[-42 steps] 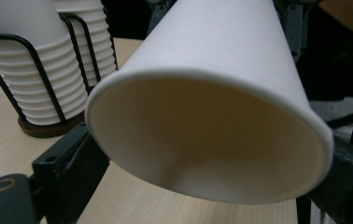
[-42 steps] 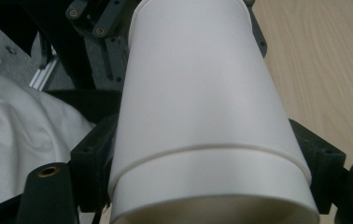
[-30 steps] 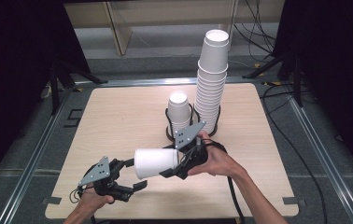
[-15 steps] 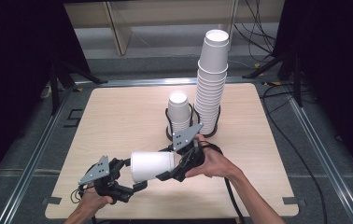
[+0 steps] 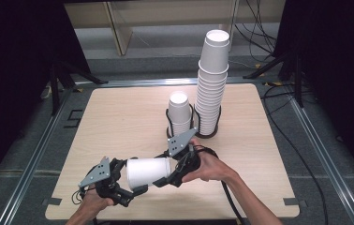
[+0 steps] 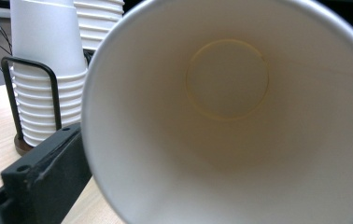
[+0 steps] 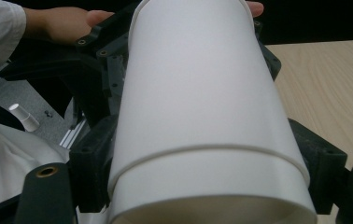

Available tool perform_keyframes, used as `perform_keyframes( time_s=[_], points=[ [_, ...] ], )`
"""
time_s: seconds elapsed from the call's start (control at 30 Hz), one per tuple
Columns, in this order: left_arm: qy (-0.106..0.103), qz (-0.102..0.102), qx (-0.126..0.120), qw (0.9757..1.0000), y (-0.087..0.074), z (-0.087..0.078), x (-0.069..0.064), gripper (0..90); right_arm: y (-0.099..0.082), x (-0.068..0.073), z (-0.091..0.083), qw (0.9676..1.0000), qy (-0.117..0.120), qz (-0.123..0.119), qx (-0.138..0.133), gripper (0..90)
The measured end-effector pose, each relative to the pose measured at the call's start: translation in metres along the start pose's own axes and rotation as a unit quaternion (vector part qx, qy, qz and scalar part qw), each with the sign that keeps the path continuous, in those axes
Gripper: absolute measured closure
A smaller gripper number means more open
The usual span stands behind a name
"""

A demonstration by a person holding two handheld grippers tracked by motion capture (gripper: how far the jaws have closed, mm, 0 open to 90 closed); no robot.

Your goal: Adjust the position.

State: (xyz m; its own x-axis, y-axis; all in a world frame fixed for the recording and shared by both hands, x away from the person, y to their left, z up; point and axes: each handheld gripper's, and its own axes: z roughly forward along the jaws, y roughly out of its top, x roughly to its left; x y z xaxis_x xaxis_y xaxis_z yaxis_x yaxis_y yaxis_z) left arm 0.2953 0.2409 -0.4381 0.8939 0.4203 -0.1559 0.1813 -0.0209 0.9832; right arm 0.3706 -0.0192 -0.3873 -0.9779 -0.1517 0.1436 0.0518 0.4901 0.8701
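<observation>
Pale wooden tabletop (image 5: 119, 122) inside a dark-curtained bay is what I'm working over, and the thing in hand is a white paper cup (image 5: 148, 171) held on its side above the near edge, its mouth toward my left gripper (image 5: 130, 190) and its base end toward my right gripper (image 5: 165, 180). From the right gripper view the cup (image 7: 202, 116) sits between the two black jaws, which press on its wall near the base, where a second rim line suggests another cup nested inside, though I can't be sure. My left gripper has just been opening its jaws, and they now stand spread; its own view looks straight down into the cup's beige interior (image 6: 226, 93), one black jaw beside the rim without pinching it. I judge this as a handover or a separating pull with the left side just let go, so the right hand carries the cup alone. Further back stand a short stack of white cups in a black wire holder (image 5: 179, 115) and, just beside it, a tall leaning stack of white cups (image 5: 211, 84). Next, I'd back the left gripper clear of the rim, then swing the right toward a stack, keeping the squeeze light so the thin wall doesn't buckle.
</observation>
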Motion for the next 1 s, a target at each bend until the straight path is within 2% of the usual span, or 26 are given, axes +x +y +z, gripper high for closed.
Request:
perform_keyframes(
  time_s=[0.07,0.13,0.17,0.27,0.3,0.57,0.67,0.8,0.87,0.97,1.0],
  points=[
    [-0.003,0.008,-0.005,1.0,0.0001,-0.0007,0.0002,0.0,-0.0004,-0.0003,0.0013,1.0,0.002,-0.002,-0.001,24.1],
    [-0.006,0.002,-0.011,0.9999,0.0004,-0.001,-0.0002,0.6,-0.0009,-0.0006,0.0018,1.0,0.001,-0.002,-0.001,24.1],
    [-0.008,0.001,-0.011,0.9999,0.0005,-0.0012,0.0,1.0,-0.0017,0.0009,0.0022,0.9999,0.005,0.014,-0.001,24.0],
    [-0.016,0.0,-0.011,0.9998,0.0007,-0.0016,0.001,4.8,-0.002,0.0001,0.0025,0.9999,0.006,0.012,-0.004,24.0],
    [-0.02,-0.003,-0.011,0.9997,0.0009,-0.0015,0.0007,6.1,-0.002,-0.0015,0.003,0.9999,0.006,-0.001,-0.009,24.0],
    [-0.016,-0.002,-0.015,0.9998,0.0008,-0.0011,0.0003,6.0,-0.005,-0.0034,0.0043,0.9999,0.013,0.003,-0.011,24.1],
    [-0.017,-0.002,-0.016,0.9997,0.001,-0.0012,0.0003,6.1,-0.0058,-0.0032,0.006,0.9998,0.015,0.009,-0.009,24.0],
    [-0.02,-0.002,-0.016,0.9997,0.0023,-0.0026,0.0004,7.8,-0.0068,-0.0042,0.0066,0.9998,0.017,0.004,-0.011,24.3],
    [-0.023,0.001,-0.013,0.9997,0.0033,-0.0038,0.0008,8.4,-0.007,-0.0034,0.0063,0.9996,0.022,0.011,-0.014,24.4],
    [-0.025,0.0,-0.015,0.9996,0.0037,-0.0038,0.0006,10.0,-0.0068,-0.0043,0.0053,0.9996,0.02,0.005,-0.017,24.7],
    [-0.025,0.005,-0.011,0.9996,0.0043,-0.0046,0.0016,10.6,-0.0075,-0.0029,0.0041,0.9995,0.022,0.019,-0.013,24.9]
  ],
)
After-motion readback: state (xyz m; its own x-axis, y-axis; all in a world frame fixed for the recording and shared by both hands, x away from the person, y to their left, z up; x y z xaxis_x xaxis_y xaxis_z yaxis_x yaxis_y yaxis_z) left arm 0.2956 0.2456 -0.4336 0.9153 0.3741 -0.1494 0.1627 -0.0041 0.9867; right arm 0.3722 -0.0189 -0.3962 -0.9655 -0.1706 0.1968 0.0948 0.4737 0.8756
